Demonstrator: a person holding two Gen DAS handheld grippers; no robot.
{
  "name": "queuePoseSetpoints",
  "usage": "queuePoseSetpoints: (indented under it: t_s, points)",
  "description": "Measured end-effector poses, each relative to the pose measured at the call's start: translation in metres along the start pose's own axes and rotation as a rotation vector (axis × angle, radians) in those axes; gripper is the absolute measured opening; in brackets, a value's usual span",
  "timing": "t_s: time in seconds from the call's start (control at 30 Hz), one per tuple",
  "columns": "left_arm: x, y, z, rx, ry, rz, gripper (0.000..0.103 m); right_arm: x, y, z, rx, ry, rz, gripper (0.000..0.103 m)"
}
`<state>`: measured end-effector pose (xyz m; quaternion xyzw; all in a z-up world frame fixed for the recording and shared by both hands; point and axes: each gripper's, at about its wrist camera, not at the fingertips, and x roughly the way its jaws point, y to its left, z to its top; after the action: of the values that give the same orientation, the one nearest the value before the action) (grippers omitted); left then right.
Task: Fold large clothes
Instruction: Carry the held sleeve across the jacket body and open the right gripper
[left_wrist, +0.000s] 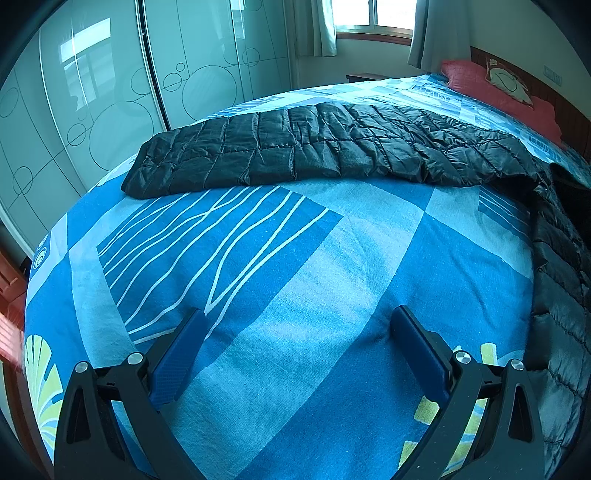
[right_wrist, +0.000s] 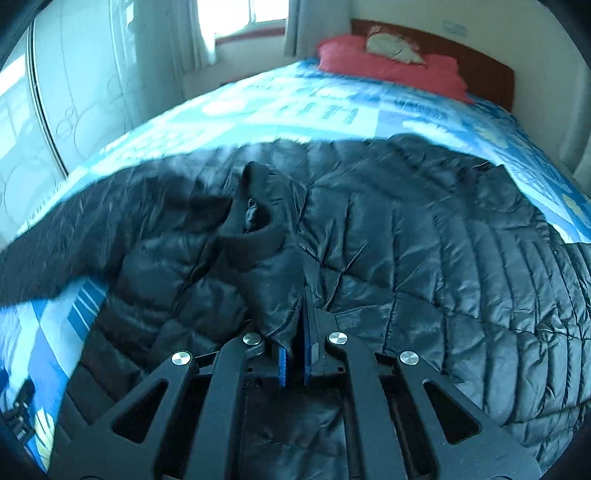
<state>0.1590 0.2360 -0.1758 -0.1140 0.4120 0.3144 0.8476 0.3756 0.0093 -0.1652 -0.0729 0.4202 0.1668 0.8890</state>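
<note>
black puffer jacket on bed | right gripper jaws pinching it | left gripper jaws spread, short of sleeve

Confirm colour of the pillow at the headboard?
Coral-red pillow, with a smaller cream printed cushion on top; clearest in the right wrist view.

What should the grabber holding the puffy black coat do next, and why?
Probably the right gripper, shut on the black jacket near its collar, should draw that pinched edge across the body, since the jacket lies spread on the bedspread.
</note>
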Motion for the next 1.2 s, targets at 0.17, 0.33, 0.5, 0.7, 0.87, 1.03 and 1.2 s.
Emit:
queuePoseSetpoints:
  t_s: [0.17, 0.33, 0.5, 0.7, 0.87, 1.03, 1.2]
  points:
    - [0.0, 0.0, 0.0, 0.0, 0.0, 0.0, 0.099, -0.008, 0.008, -0.005, -0.004, -0.006, 0.046, 0.025]
    - [0.001, 0.0, 0.0, 0.001, 0.001, 0.0, 0.099, -0.054, 0.029, -0.017, -0.06, -0.079, 0.159, 0.062]
    - [0.001, 0.0, 0.0, 0.0, 0.0, 0.0, 0.099, -0.106, -0.012, -0.027, -0.01, -0.164, 0.135, 0.043]
    - [0.001, 0.0, 0.0, 0.001, 0.0, 0.001, 0.099, -0.147, -0.187, -0.047, 0.297, -0.209, -0.134, 0.027]
    - [0.001, 0.0, 0.0, 0.003, -0.001, 0.002, 0.099, -0.148, -0.307, -0.084, 0.502, -0.149, -0.321, 0.027]
    - [0.001, 0.0, 0.0, 0.004, -0.001, 0.005, 0.099, -0.105, -0.33, -0.113, 0.535, -0.022, -0.284, 0.021]
    - [0.001, -0.001, 0.0, 0.007, -0.001, 0.008, 0.099, -0.117, -0.327, -0.101, 0.515, -0.049, -0.302, 0.021]
